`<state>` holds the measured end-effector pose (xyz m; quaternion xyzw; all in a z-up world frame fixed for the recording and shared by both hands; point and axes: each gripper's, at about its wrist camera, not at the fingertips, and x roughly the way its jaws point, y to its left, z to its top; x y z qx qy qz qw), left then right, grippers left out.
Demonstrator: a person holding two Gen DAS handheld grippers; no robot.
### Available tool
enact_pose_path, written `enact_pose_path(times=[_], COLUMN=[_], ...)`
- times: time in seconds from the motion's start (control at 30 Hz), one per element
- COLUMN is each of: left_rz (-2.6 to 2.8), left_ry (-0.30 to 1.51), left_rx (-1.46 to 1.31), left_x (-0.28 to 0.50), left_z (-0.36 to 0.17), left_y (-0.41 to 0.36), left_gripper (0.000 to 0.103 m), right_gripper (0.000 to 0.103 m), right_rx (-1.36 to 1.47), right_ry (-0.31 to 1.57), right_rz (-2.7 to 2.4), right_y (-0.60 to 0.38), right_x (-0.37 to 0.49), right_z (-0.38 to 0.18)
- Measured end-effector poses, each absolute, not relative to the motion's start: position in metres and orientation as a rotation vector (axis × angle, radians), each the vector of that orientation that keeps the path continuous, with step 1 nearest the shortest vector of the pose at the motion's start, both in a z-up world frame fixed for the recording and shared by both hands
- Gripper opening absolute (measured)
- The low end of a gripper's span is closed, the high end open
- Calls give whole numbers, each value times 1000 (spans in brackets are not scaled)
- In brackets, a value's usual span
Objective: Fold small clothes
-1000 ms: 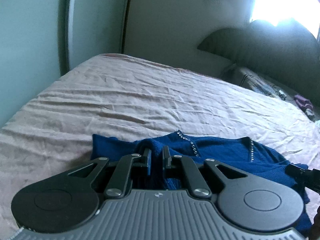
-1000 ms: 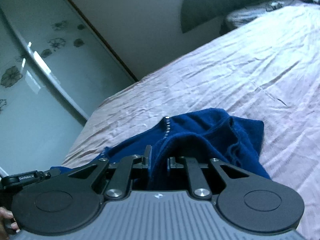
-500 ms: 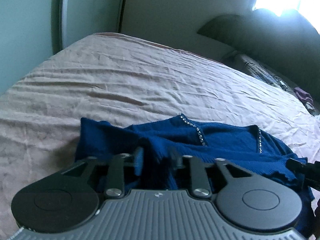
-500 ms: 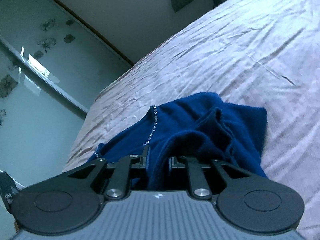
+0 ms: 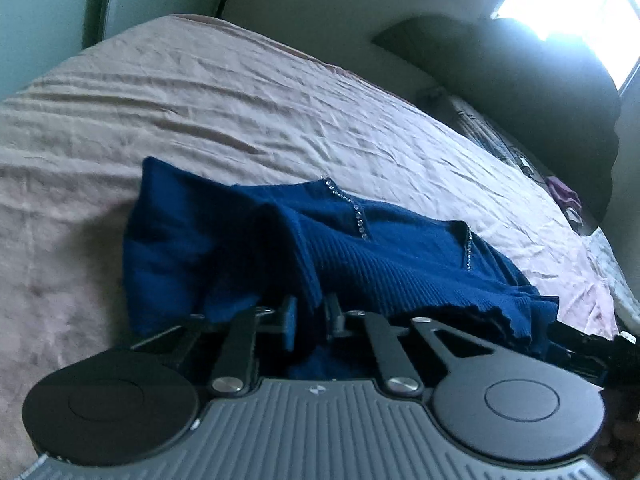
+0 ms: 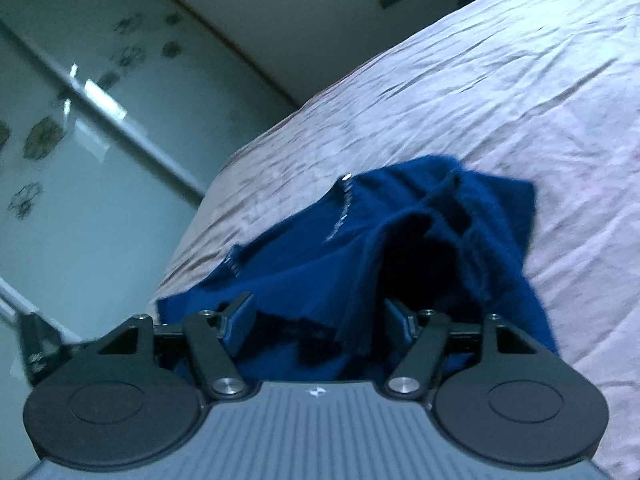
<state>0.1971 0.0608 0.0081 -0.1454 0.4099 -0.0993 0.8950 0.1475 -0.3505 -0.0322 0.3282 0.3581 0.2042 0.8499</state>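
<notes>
The blue knit top (image 5: pixel 360 256) lay crumpled on the bed (image 5: pixel 200 120), its long axis running between the two tools. The left gripper (image 5: pixel 310 314) pinched one hem fold tightly; the right gripper (image 6: pixel 318 320) stood wide apart (fabric loose between its jaws), so the left was the only hold.

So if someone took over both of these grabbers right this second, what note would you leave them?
Left gripper: shut on a fold of the blue sweater.
Right gripper: open, cloth lying loose between its fingers.
The sweater sits bunched on the pink bedsheet, jewelled neckline facing up.
Done: no neat fold visible yet.
Left: probably spread it flat, then fold it.
</notes>
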Motion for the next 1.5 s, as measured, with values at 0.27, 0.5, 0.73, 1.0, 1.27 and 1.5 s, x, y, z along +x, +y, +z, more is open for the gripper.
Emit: enact_pose_path(times=[0.27,0.5,0.73,1.0,1.27,1.5], left_rz=[-175,-48,38,-7,-510,-200], left_ry=[762,680,596,611,702,694], left_rx=[-339,-409,-208,-202,87,169], left_x=[222,252,223,225,192,246], left_z=[28,39,43,44,33,7], left_y=[63,76,62,66,13,3], left_gripper=[9,41,66,77,71,67], right_gripper=[68,71,74,75,76,76], right_rx=[819,935,679,532,369,316], right_ry=[692,580,671,709,669,748], right_rz=[472,322,491,261,384,376], right_y=[-367,-384,-346,-333,-301,-295], right_x=[194,218,197,218,196,206], right_z=[-25,-24,-15,-24,-7,-21])
